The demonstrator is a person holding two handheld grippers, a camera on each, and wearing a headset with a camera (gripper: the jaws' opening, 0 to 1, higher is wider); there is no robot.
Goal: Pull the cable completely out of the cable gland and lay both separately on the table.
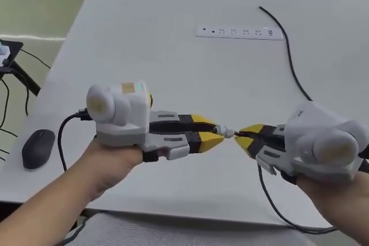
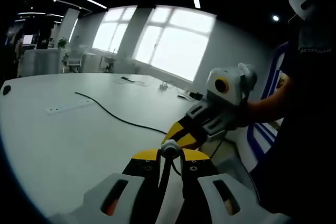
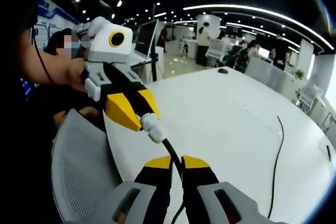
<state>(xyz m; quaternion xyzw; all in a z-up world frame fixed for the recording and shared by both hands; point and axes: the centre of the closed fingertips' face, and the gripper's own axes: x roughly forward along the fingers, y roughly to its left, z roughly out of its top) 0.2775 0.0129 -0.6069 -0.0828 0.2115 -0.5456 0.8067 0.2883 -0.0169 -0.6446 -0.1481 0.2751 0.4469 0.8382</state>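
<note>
White table [image 1: 173, 56] in the open-plan office holds a power strip [image 1: 239, 32] and a mouse [image 1: 38, 148]; over its near edge your left gripper [image 1: 220, 132] is clamped on the cable gland [image 3: 151, 126], your right gripper [image 1: 238, 136] pinched closed on the black cable [image 3: 172, 153] just where it enters the gland.

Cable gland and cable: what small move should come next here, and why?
Probably draw the right gripper straight back from the left gripper, holding the left steady. The left is shut on the white cable gland, the right on the black cable close beside it, and the cable is not yet out of the gland.
</note>
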